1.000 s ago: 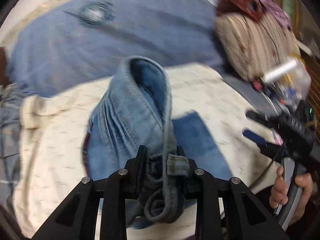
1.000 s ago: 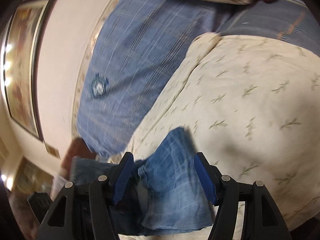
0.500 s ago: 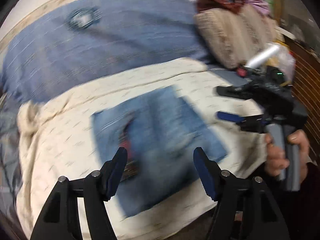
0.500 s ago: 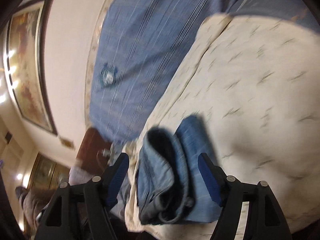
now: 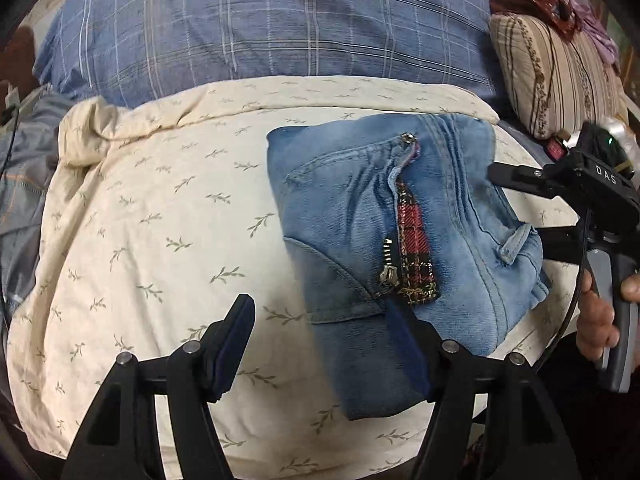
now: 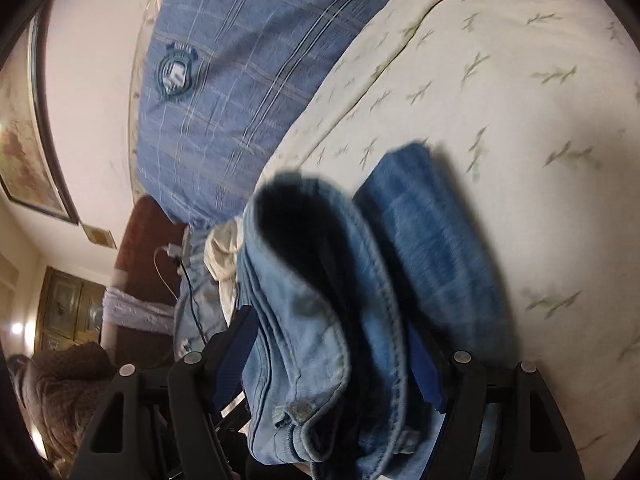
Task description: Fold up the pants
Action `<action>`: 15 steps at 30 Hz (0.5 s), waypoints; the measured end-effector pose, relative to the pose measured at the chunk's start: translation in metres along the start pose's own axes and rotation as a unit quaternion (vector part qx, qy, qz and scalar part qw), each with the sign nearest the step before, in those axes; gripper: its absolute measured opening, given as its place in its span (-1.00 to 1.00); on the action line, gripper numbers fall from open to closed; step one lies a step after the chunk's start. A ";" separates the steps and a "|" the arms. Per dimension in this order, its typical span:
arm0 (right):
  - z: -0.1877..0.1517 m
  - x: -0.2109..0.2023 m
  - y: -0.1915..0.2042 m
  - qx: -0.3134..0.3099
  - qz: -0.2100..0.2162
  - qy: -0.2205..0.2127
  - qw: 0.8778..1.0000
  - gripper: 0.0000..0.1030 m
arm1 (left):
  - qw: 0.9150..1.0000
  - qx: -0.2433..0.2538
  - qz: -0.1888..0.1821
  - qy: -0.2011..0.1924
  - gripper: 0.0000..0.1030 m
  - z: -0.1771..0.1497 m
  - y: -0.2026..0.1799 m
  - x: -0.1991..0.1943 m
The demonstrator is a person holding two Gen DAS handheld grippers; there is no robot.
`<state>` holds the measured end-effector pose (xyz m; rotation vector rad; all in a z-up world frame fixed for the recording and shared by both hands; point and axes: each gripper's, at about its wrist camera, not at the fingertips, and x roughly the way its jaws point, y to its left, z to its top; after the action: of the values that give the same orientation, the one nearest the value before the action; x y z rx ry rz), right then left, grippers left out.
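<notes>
The blue jeans lie folded in a compact stack on the cream leaf-print blanket, fly zipper and red plaid lining facing up. My left gripper is open and empty, just in front of the stack's near edge. My right gripper sits at the stack's right side with its jaws open around the waistband edge. In the right wrist view the jeans fill the space between the open fingers of the right gripper, with the top layer arched up; no squeeze on the cloth shows.
A blue plaid pillow lies behind the blanket. A striped beige cushion with dark red cloth on it sits at the back right. Small clutter lies at the right edge. A framed picture hangs on the wall.
My left gripper let go of the jeans' waistband, opened and pulled back. The jeans dropped flat into a folded stack. My right gripper stayed open and moved in around the stack's edge.
</notes>
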<state>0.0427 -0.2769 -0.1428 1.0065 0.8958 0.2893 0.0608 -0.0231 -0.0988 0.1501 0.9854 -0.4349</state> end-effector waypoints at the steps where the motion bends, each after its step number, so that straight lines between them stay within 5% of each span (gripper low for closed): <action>1: -0.004 0.002 0.009 -0.028 -0.010 -0.004 1.000 0.46 | 1.000 0.003 0.002 0.000 0.34 0.001 -0.004 -0.001; 2: -0.006 0.004 0.016 -0.053 -0.020 -0.008 0.998 0.42 | 1.000 0.002 0.001 0.000 0.33 0.000 -0.003 -0.001; 4: -0.015 0.006 0.032 -0.107 -0.041 -0.015 0.993 -0.24 | 1.000 -0.007 -0.001 0.003 0.32 -0.001 -0.002 -0.002; 10: -0.028 -0.024 0.062 -0.188 -0.042 -0.090 0.977 -0.57 | 1.000 0.001 0.006 -0.001 0.32 0.000 -0.009 -0.005; 15: -0.026 -0.043 0.055 -0.186 -0.057 -0.110 0.975 -0.61 | 1.000 0.026 0.014 -0.005 0.27 0.005 -0.034 0.000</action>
<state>0.0061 -0.2571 -0.0815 0.6229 0.6631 0.2323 0.0500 -0.0556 -0.0933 0.2091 0.9604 -0.4354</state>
